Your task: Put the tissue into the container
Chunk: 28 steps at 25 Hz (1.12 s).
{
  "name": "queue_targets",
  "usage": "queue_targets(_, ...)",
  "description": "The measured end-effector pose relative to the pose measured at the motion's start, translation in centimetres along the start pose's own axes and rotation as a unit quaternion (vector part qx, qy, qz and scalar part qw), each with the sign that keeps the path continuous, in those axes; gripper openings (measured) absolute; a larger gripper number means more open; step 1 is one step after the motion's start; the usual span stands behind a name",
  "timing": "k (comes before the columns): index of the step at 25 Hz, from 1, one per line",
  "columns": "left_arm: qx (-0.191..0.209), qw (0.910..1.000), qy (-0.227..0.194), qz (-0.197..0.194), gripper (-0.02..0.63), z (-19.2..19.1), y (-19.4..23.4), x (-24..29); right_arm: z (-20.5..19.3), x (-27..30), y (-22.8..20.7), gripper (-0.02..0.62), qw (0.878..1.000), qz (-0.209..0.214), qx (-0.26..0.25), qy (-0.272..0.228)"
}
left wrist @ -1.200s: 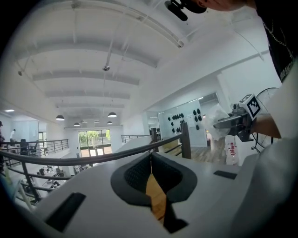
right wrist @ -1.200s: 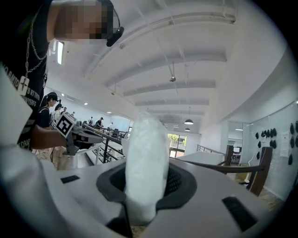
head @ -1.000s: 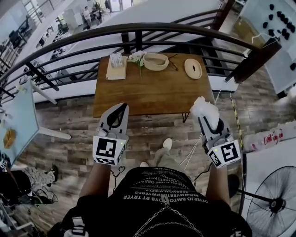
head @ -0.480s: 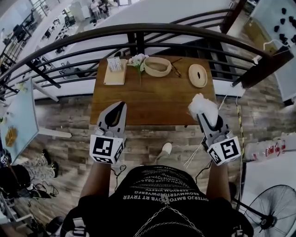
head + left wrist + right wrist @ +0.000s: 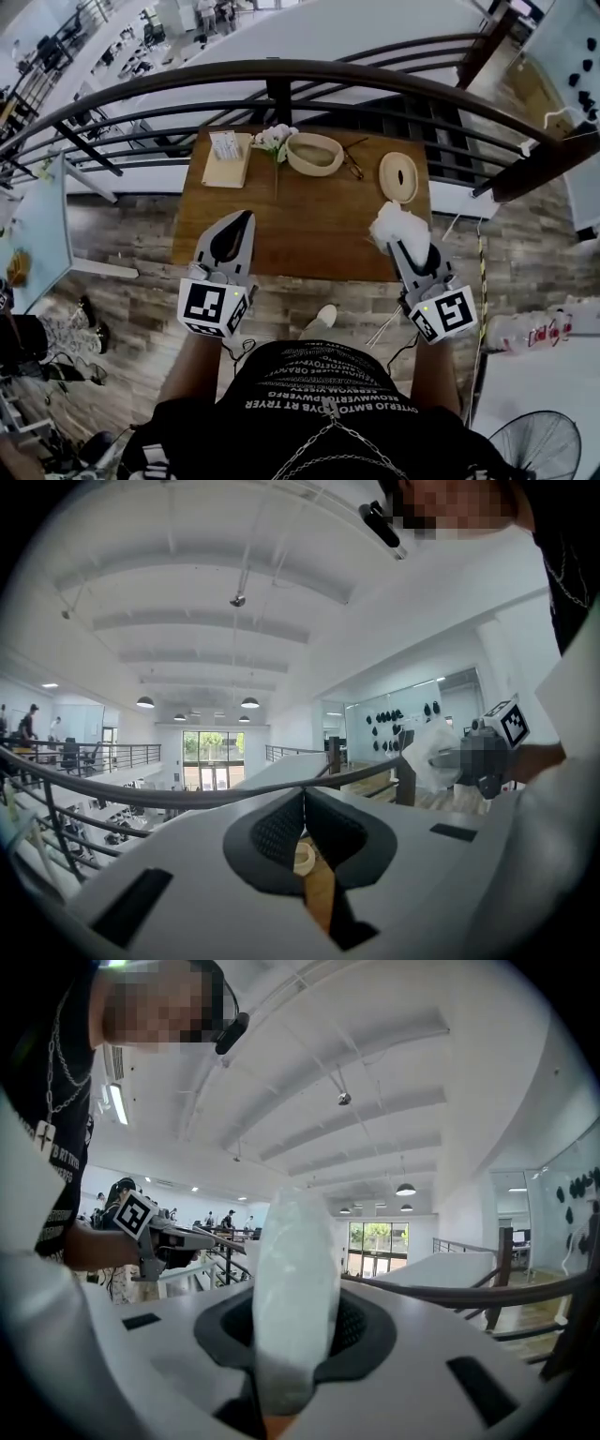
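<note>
Head view: my right gripper (image 5: 406, 246) pinches the tissue (image 5: 397, 225) above the table's (image 5: 309, 220) near edge; the container (image 5: 314, 154) lies ahead and leftward, its long axis crosswise. Left gripper view: my left gripper (image 5: 302, 829) is pressed together, empty. Right gripper view: the tissue stands upright between the jaws.

The head view looks steeply down from above the person onto the wooden table (image 5: 309, 206) and curved railing (image 5: 281, 70). The cameras on the left gripper (image 5: 246, 220) and right gripper (image 5: 405, 251) sit close behind their jaws, tilted up toward the ceiling (image 5: 234, 564). Both share the railing, and each catches the other gripper at its inner edge.
</note>
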State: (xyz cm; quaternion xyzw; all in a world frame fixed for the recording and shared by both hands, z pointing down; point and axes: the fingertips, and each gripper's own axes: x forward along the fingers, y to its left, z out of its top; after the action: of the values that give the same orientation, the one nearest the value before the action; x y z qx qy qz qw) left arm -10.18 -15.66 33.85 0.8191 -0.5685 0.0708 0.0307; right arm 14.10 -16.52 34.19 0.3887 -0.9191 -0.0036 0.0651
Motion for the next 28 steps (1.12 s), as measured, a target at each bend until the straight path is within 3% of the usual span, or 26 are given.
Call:
queue_targets(7, -0.005, 0.9999, 0.008, 0.012, 0.029, 0.9, -0.4, 3.2, -0.6, 1.8, -2.9, 0.118, 1.0, 0.021, 0.01, -0.001)
queue_targets(16, -0.008, 0.9988, 0.012, 0.046, 0.028, 1.7, -2.1, 7.3, -2.0, 0.1, -11.8, 0.118, 1.0, -0.011, 0.019, -0.004)
queue_targets(22, -0.017, 0.996, 0.038, 0.079, 0.028, -0.3, 0.0, 7.0, -5.2, 1.3, -15.7, 0.118, 0.999, -0.033, 0.038, 0.017)
queue_targets(28, -0.015, 0.9956, 0.048, 0.079, 0.028, -1.5, 3.0, 8.6, -8.0, 5.1, -17.9, 0.118, 0.996, -0.048, 0.05, 0.052)
